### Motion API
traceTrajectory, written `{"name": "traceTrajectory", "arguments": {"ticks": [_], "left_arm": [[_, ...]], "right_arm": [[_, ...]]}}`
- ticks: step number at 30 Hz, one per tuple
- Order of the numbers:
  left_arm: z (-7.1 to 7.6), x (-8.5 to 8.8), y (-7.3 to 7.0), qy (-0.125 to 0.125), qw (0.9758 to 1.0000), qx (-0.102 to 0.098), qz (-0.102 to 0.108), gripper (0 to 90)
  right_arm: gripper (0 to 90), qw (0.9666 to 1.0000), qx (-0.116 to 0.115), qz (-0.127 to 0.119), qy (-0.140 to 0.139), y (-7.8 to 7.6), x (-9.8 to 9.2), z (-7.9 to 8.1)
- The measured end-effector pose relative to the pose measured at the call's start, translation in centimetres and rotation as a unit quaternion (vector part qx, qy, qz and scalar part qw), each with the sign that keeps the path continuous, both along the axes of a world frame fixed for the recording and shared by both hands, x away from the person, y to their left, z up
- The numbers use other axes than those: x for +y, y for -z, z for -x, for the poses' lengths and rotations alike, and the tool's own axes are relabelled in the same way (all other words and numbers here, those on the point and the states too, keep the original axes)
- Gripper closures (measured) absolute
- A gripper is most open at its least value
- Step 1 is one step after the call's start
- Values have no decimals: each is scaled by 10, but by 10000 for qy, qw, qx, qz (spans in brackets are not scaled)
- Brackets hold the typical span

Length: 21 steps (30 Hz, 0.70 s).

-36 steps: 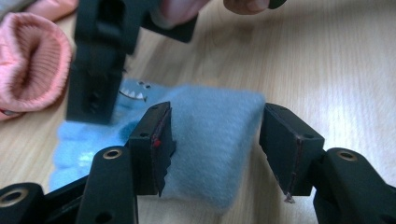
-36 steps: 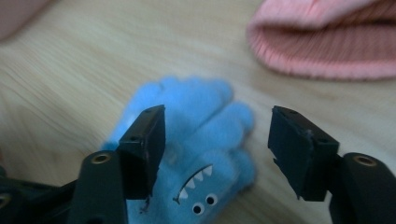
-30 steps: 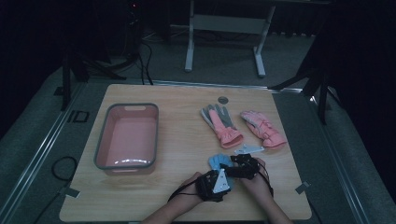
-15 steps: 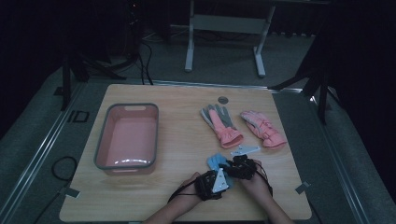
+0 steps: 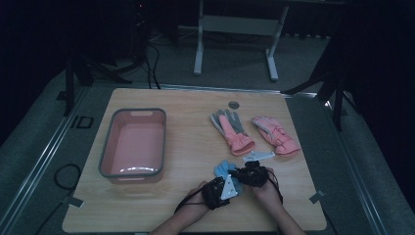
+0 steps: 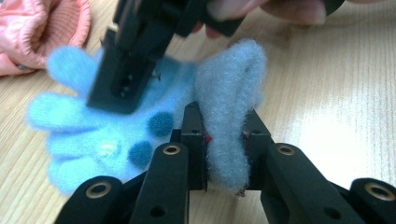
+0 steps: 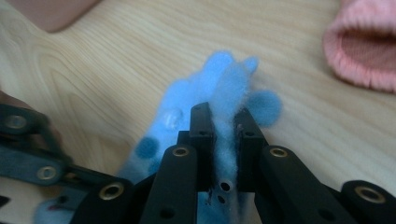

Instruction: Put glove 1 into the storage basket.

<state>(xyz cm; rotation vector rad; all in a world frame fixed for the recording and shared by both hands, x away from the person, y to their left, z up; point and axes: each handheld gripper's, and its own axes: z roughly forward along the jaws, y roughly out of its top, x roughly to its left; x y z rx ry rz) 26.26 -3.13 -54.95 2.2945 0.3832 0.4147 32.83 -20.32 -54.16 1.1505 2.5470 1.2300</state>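
Two grippers, left gripper (image 5: pixel 229 182) and right gripper (image 5: pixel 241 174), fingers clamped on your blue glove (image 6: pixel 140 126) near the worktop's front edge: opposing pulls could tear fleece.

The high view is looking dim and grainy, its surroundings sinking into near black; overhead light is glinting off the pink plastic basin's (image 5: pixel 132 147) floor; both gripper views are glowing bright, the fuzzy blue knitted glove (image 6: pixel 93 126) blurring softly.

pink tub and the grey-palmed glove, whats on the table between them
Nothing: in the high view, bare wood separates the pink tub from the grey-palmed glove.
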Motion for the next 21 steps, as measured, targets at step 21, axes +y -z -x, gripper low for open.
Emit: {"name": "traceTrajectory", "arguments": {"ticks": [21], "left_arm": [[-21, 43, -74, -139, 9995, -274, -3, 780]], "right_arm": [[818, 9978, -486, -449, -95, -68, 34, -24]]}}
